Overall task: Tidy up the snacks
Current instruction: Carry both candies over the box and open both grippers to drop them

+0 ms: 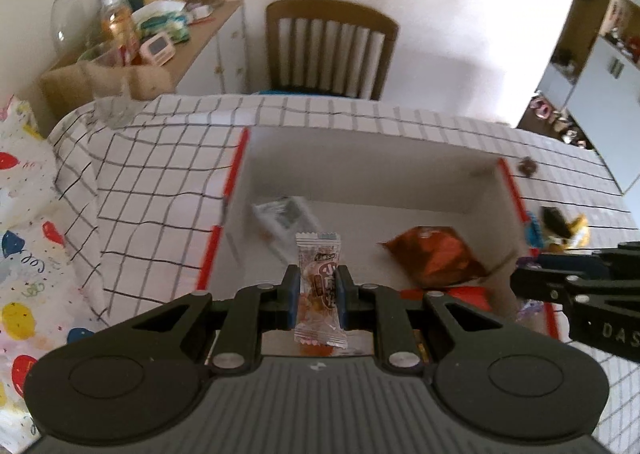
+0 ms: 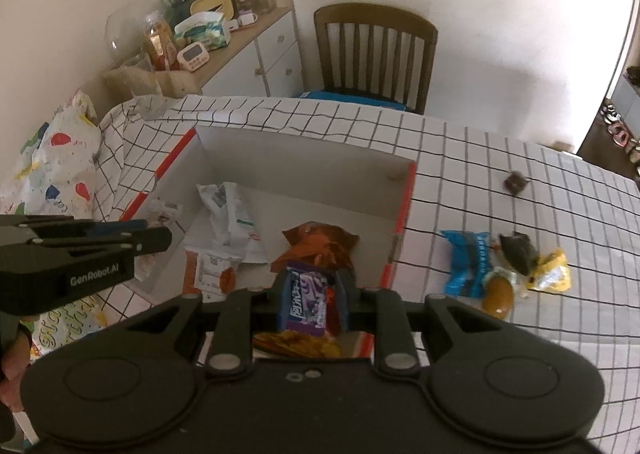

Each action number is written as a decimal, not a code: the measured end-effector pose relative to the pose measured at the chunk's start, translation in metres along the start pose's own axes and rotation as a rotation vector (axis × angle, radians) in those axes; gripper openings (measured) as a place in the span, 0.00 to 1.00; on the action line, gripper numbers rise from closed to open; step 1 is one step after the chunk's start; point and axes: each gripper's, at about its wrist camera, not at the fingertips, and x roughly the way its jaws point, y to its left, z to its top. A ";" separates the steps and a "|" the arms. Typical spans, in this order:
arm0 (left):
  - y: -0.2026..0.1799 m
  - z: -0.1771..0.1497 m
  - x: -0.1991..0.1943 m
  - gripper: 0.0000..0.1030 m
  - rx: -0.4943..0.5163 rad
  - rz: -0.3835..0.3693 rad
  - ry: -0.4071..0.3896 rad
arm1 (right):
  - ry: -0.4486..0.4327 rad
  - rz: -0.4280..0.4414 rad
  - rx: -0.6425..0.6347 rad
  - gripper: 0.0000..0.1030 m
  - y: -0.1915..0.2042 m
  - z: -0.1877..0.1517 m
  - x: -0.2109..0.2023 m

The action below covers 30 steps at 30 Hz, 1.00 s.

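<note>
My left gripper (image 1: 318, 286) is shut on a small clear-wrapped candy (image 1: 320, 278) and holds it above the near side of the white box (image 1: 360, 170). My right gripper (image 2: 312, 294) is shut on a purple snack packet (image 2: 304, 304) above the box's (image 2: 304, 158) near edge. Inside the box lie an orange bag (image 2: 320, 250), a white packet (image 2: 228, 214) and an orange-and-white packet (image 2: 208, 270). The left gripper also shows at the left of the right wrist view (image 2: 152, 238).
On the checked tablecloth (image 2: 520, 334) right of the box lie a blue packet (image 2: 468, 258), a yellow packet (image 2: 552, 274), a dark packet (image 2: 518, 248), a brown round snack (image 2: 498, 294) and a small brown candy (image 2: 516, 182). A chair (image 2: 372, 54) and cluttered cabinet (image 2: 240, 50) stand behind.
</note>
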 end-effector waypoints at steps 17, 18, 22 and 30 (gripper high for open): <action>0.010 -0.006 0.056 0.18 0.027 0.044 0.117 | 0.111 -0.010 -0.079 0.21 0.038 0.001 0.084; 0.010 -0.007 0.058 0.18 0.027 0.046 0.122 | 0.116 -0.010 -0.082 0.21 0.039 0.000 0.086; 0.009 -0.011 0.064 0.18 0.031 0.047 0.135 | 0.138 -0.008 -0.087 0.21 0.041 -0.003 0.094; 0.008 -0.014 0.063 0.18 0.028 0.047 0.145 | 0.162 0.008 -0.095 0.24 0.044 -0.004 0.097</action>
